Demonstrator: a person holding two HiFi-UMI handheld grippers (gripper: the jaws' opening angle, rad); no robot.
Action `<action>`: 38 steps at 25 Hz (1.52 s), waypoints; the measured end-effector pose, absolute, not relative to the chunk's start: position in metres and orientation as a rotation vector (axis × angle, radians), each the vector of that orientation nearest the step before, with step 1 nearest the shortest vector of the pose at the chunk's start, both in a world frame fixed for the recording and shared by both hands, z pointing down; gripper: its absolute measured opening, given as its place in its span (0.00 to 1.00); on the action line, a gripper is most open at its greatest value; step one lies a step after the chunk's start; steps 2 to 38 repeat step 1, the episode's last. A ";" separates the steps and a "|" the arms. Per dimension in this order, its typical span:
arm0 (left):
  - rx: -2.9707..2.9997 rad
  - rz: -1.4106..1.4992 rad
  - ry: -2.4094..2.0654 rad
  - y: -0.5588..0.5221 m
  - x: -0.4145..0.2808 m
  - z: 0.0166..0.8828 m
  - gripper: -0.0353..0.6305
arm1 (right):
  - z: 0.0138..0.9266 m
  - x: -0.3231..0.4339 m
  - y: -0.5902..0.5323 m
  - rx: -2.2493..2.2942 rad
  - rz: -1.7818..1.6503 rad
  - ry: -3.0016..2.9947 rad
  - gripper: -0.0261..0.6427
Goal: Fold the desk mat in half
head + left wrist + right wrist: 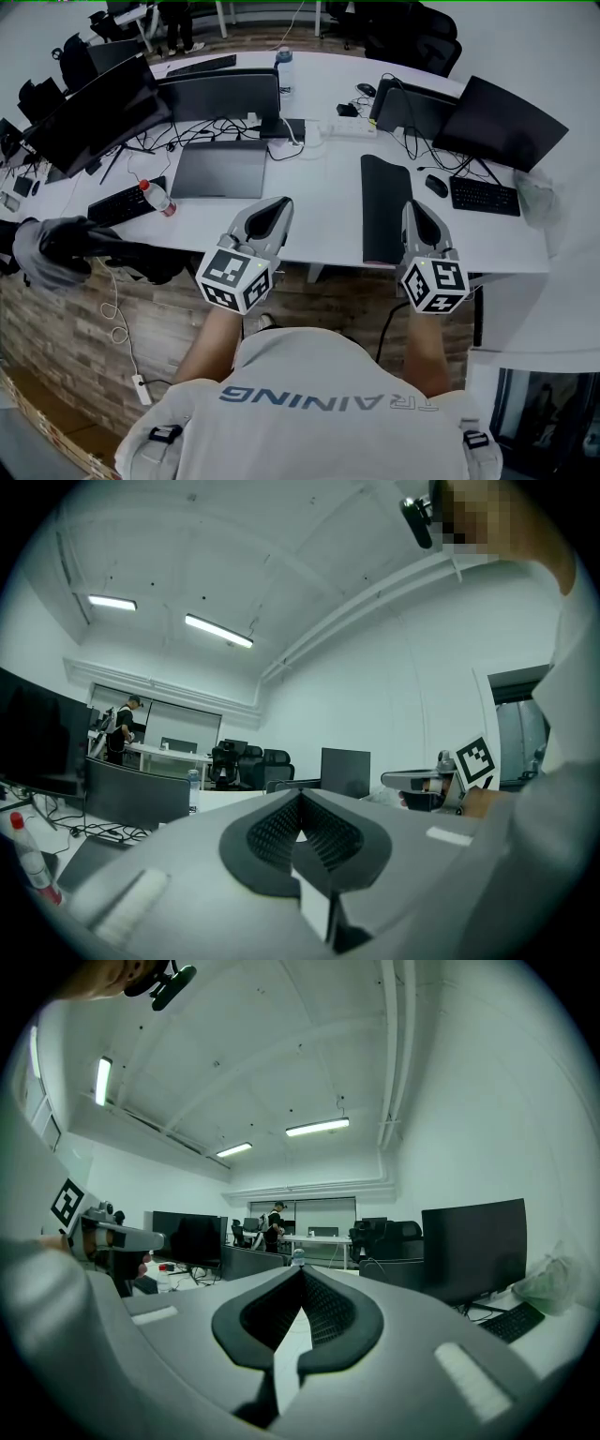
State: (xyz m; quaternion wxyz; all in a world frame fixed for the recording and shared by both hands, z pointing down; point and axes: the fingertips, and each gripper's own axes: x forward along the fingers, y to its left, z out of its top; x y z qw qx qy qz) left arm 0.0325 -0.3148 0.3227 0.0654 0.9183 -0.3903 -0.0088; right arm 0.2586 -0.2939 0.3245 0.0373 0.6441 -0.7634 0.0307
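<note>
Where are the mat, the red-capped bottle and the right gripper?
mat [384, 211], head view, its middle.
bottle [159, 200], head view, its body.
right gripper [414, 206], head view, its shut fingertips.

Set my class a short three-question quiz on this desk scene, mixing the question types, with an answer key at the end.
1. True or false: the left gripper and the right gripper are both shut with nothing between their jaws.
2. The dark desk mat lies closest to: A the right gripper, B the left gripper, C the far monitors.
3. Fill in: the bottle beside the keyboard has a ___ cap.
Key: 1 true; 2 A; 3 red.
</note>
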 end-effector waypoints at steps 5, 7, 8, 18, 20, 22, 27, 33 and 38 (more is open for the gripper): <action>2.771 -0.026 -1.176 -0.315 0.033 0.322 0.05 | 0.324 0.259 -0.294 1.976 0.095 -2.342 0.06; 2.771 -0.026 -1.176 -0.315 0.033 0.322 0.05 | 0.324 0.259 -0.294 1.976 0.095 -2.342 0.06; 2.771 -0.026 -1.176 -0.315 0.033 0.322 0.05 | 0.324 0.259 -0.294 1.976 0.095 -2.342 0.06; 2.771 -0.026 -1.176 -0.315 0.033 0.322 0.05 | 0.324 0.259 -0.294 1.976 0.095 -2.342 0.06; 2.771 -0.026 -1.176 -0.315 0.033 0.322 0.05 | 0.324 0.259 -0.294 1.976 0.095 -2.342 0.06; 2.771 -0.026 -1.176 -0.315 0.033 0.322 0.05 | 0.324 0.259 -0.294 1.976 0.095 -2.342 0.06; 2.771 -0.026 -1.176 -0.315 0.033 0.322 0.05 | 0.324 0.259 -0.294 1.976 0.095 -2.342 0.06; 2.771 -0.026 -1.176 -0.315 0.033 0.322 0.05 | 0.324 0.259 -0.294 1.976 0.095 -2.342 0.06; 2.771 -0.026 -1.176 -0.315 0.033 0.322 0.05 | 0.324 0.259 -0.294 1.976 0.095 -2.342 0.06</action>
